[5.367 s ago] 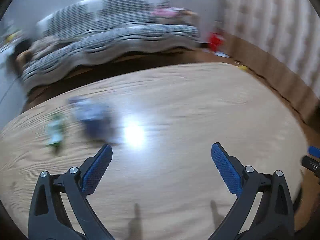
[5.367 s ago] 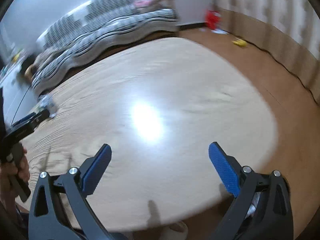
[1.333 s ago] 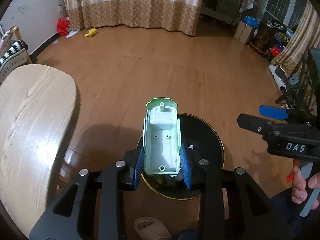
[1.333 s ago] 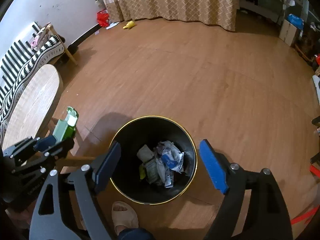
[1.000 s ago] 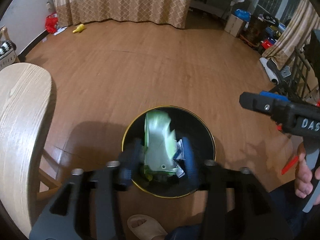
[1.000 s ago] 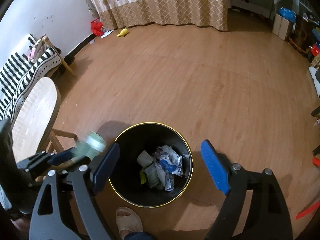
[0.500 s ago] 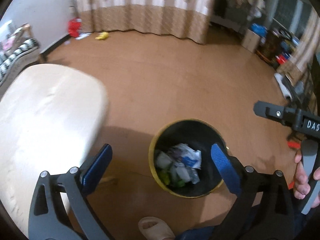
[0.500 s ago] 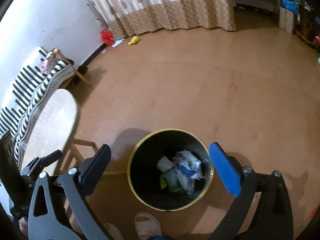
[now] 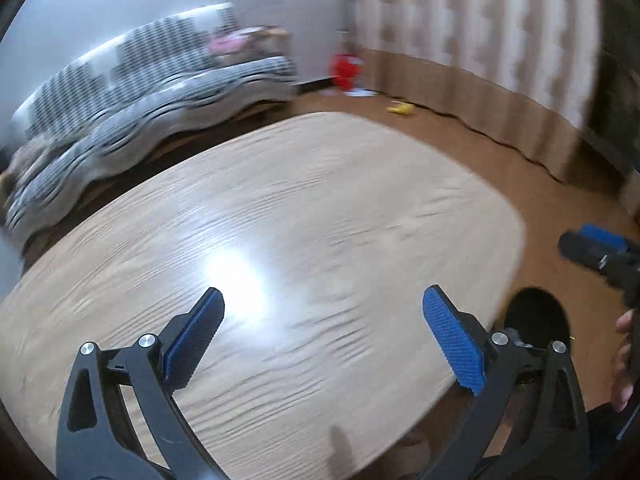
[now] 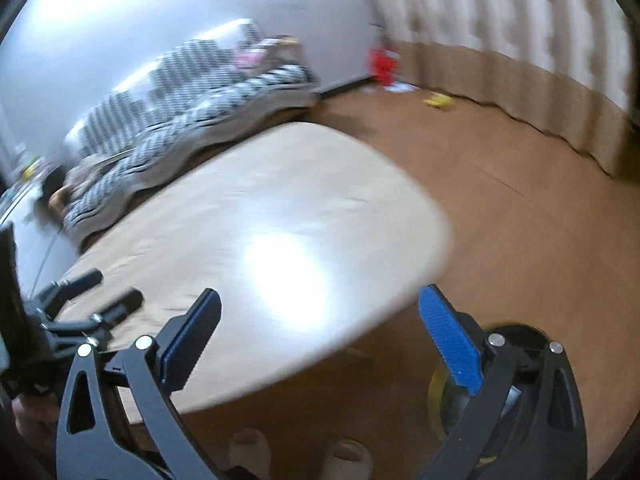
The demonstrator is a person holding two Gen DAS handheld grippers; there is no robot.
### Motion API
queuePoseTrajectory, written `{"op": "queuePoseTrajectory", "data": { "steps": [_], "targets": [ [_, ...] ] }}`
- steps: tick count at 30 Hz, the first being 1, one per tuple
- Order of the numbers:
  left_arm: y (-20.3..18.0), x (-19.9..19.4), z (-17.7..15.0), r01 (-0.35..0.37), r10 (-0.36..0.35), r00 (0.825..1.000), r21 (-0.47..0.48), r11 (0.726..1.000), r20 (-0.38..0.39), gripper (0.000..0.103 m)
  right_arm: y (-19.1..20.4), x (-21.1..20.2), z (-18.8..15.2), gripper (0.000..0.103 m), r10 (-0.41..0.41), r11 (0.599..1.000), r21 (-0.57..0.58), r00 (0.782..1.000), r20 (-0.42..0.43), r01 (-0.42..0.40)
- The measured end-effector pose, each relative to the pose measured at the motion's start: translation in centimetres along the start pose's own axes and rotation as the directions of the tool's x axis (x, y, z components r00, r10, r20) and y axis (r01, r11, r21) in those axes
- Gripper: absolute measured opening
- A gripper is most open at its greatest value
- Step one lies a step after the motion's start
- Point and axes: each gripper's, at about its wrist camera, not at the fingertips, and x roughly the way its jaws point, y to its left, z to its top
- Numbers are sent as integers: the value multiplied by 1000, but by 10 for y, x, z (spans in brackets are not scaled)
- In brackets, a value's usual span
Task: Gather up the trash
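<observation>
Both views are blurred by motion. My left gripper (image 9: 322,340) hangs wide open over the light wooden table (image 9: 280,208) with nothing between its blue pads. My right gripper (image 10: 320,340) is open too, above the table's near edge (image 10: 280,376), also holding nothing. The black trash bin with a gold rim (image 9: 538,320) stands on the floor just past the table's right end; in the right wrist view the bin (image 10: 520,336) sits mostly behind my right finger. The table top shows no trash. The right gripper (image 9: 600,248) appears at the left wrist view's right edge, and the left gripper (image 10: 80,300) at the right wrist view's left.
A striped sofa (image 9: 152,92) runs along the far wall behind the table. A red bag (image 9: 346,70) and a small yellow object (image 9: 400,109) lie on the brown floor near the patterned curtain (image 9: 480,40). The person's slippered feet (image 10: 296,458) show under the table edge.
The green-and-white carton left my left gripper and fell into the bin. Both grippers opened wide, then swung up and left from the bin to the table.
</observation>
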Motion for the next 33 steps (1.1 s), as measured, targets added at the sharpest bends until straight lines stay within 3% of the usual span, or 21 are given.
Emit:
{"op": "queuePoseTrajectory", "data": {
  "steps": [2,5,7,11,14,19,23,26,33],
  "targets": [
    [42,-13,-19,-45,44,999,-82,996,-19,96,40,6,3,96,46,997,-59,999,8,-46],
    [93,-30,-37,-98,93,995,-184,978,-38,96,108,25,2,96,156,974,-157,986,-67,-164],
    [127,-45,-51,-171,168,985,-231,958,-32,96,156,34,-4,96,199,952,-212,973,-116,-220],
    [175,-70,-73,-250,256,966,-296,922,-18,96,224,41,-11,96,202,922,-307,970,-136,-235],
    [209,-86,-88,-243,262,965,-388,889,-3,96,264,51,-21,96,196,910,-343,970,-144,-234],
    [248,-95,-109,-252,272,962,-482,839,-29,96,301,69,-36,96,196,897,-369,968,-159,-243],
    [261,-88,-114,-276,280,958,-480,833,-66,96,319,82,-44,96,168,886,-414,976,-139,-211],
    [268,-84,-119,-249,242,967,-496,832,-80,96,320,90,-50,96,170,886,-405,971,-168,-225],
    [276,-83,-126,-252,244,966,-509,823,-85,96,324,102,-51,96,176,885,-397,965,-196,-242]
  ]
}}
